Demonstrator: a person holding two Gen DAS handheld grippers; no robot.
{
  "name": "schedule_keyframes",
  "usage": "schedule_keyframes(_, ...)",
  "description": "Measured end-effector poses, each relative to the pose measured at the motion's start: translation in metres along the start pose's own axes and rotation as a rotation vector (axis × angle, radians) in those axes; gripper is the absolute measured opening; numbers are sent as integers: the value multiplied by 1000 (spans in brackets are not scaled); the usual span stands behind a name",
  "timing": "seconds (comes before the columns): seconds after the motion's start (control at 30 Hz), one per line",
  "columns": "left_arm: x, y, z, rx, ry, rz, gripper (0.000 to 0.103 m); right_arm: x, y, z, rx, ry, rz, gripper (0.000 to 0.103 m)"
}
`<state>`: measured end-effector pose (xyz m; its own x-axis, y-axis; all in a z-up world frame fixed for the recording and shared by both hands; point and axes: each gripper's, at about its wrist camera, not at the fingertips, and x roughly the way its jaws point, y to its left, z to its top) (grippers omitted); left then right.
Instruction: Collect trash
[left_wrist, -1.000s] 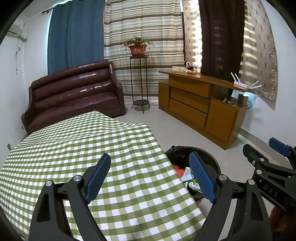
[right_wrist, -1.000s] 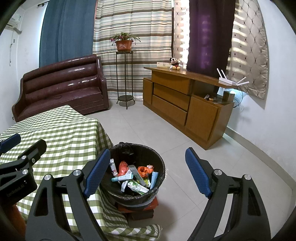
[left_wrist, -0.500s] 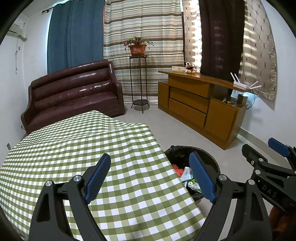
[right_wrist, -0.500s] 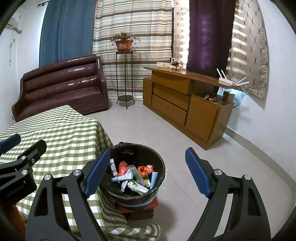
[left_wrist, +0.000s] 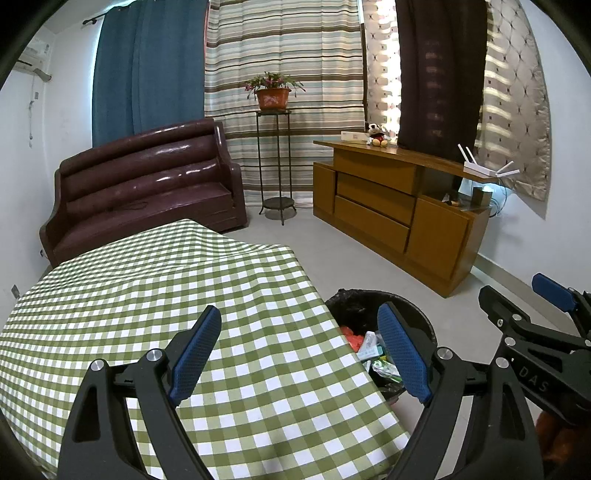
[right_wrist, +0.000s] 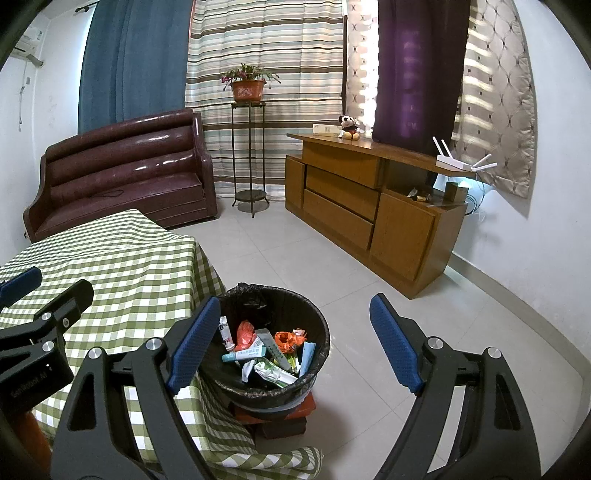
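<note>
Hovering with jaws spread and empty, the left gripper (left_wrist: 299, 350) sits over the checked table (left_wrist: 147, 295); the right gripper (right_wrist: 291, 343) over the black bin (right_wrist: 317, 328) of trash (right_wrist: 266, 350) beside it. Lettering reads perhaps "GenRobot AI".

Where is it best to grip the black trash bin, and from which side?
Probably the trash bin is best gripped on its bare right rim, coming from above on the open-floor side. The rim is a thin wall that open jaws can straddle; the checkered tablecloth crowds the left side.
</note>
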<state>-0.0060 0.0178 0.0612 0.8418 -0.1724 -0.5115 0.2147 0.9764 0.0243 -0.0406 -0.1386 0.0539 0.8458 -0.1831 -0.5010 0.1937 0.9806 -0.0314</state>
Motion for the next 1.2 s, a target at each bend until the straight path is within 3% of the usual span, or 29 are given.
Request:
schedule_keyframes(0.93, -5, -6, -2, 27, -22, -17, 84, 0, 1, 0, -1, 1, -1, 81)
schedule_keyframes(1.2, 6, 4, -4, -5, 43, -13, 84, 1, 3, -1, -4, 6, 2, 81)
